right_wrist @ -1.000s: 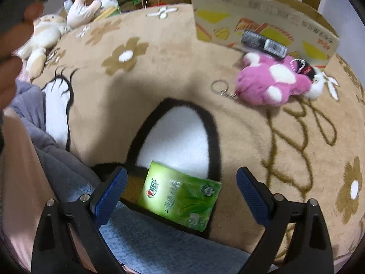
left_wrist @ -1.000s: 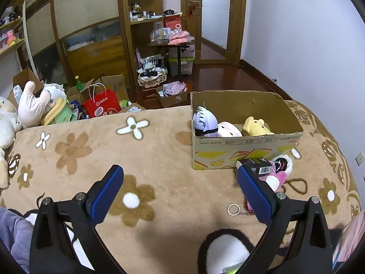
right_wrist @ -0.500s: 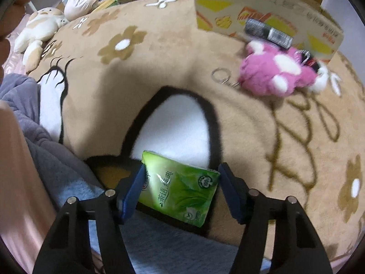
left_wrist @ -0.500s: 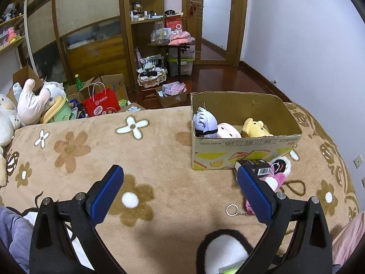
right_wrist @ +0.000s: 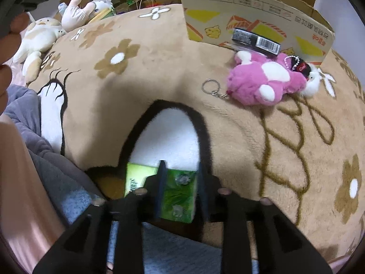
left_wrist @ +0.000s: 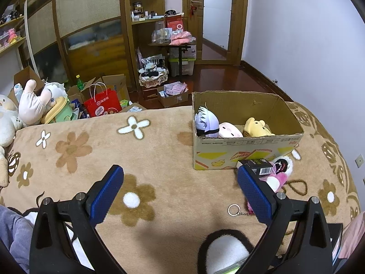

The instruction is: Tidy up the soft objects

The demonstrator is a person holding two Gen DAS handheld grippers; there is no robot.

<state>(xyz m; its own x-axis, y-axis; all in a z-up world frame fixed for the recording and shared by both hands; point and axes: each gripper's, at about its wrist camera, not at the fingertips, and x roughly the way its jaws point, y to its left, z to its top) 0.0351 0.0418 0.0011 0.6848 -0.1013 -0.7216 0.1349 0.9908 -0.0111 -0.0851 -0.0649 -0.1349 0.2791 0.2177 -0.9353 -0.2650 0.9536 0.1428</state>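
My right gripper (right_wrist: 180, 173) is shut on a green tissue pack (right_wrist: 180, 196) at the near edge of the tan flowered blanket (right_wrist: 159, 68). A pink plush keychain (right_wrist: 264, 84) lies ahead to the right, beside the cardboard box (right_wrist: 251, 22); it also shows in the left wrist view (left_wrist: 277, 179). My left gripper (left_wrist: 180, 189) is open and empty above the blanket (left_wrist: 148, 159). The box (left_wrist: 246, 143) holds three plush toys: a white-haired one (left_wrist: 206, 123), a pink one (left_wrist: 229, 132), a yellow one (left_wrist: 256, 127).
A small black carton (right_wrist: 255, 40) leans against the box front. Plush toys (left_wrist: 29, 105) and a red shopping bag (left_wrist: 102, 105) lie beyond the blanket's far left edge. Shelves and floor clutter (left_wrist: 159, 68) stand behind. A grey garment (right_wrist: 34, 125) lies at the left.
My right gripper's jaws have closed onto the green tissue pack. The left gripper has held almost still.
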